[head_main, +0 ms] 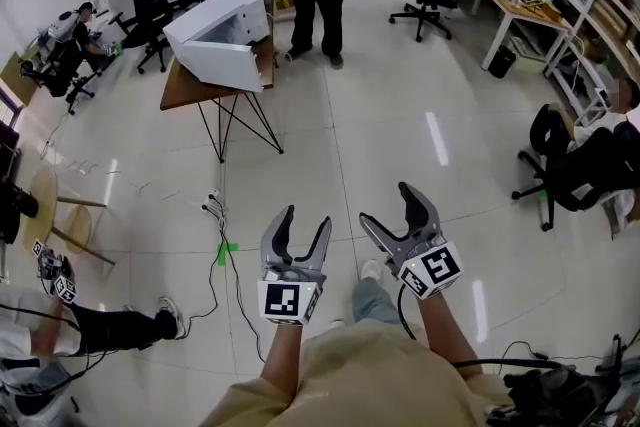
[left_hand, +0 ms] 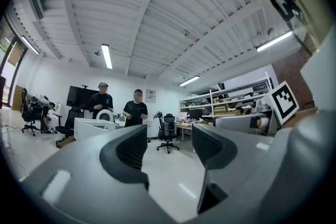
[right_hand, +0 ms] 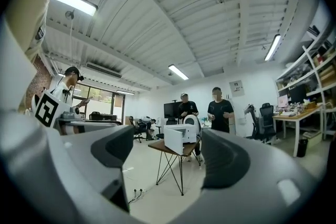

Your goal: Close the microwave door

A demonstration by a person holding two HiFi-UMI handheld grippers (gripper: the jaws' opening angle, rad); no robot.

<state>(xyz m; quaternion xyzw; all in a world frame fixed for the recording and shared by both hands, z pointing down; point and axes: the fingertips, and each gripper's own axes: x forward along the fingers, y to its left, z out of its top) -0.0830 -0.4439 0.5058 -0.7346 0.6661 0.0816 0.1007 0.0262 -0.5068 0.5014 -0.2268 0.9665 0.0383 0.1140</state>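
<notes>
Nearest the head camera, the left gripper (head_main: 306,218) and the right gripper (head_main: 390,208) are held forward on bare forearms, side by side above a pale tiled floor (head_main: 400,115). Both are pointed toward the far side of the room. Black-and-white square markers are carried on each gripper's cube. The white microwave (head_main: 218,40) is seen well apart from both grippers, set on a small wooden table (head_main: 183,90) with thin black legs.

From the left gripper view, the jaws are seen narrowly apart, with only floor showing between them. The microwave is seen small at the left, near two standing people (left_hand: 119,108). A wall sign (left_hand: 150,94) is too small to be read.

From the right gripper view, the jaws are seen spread wider, and nothing is gripped. The microwave is framed between them in the distance, on its table, and its door appears swung open toward the left.
</notes>
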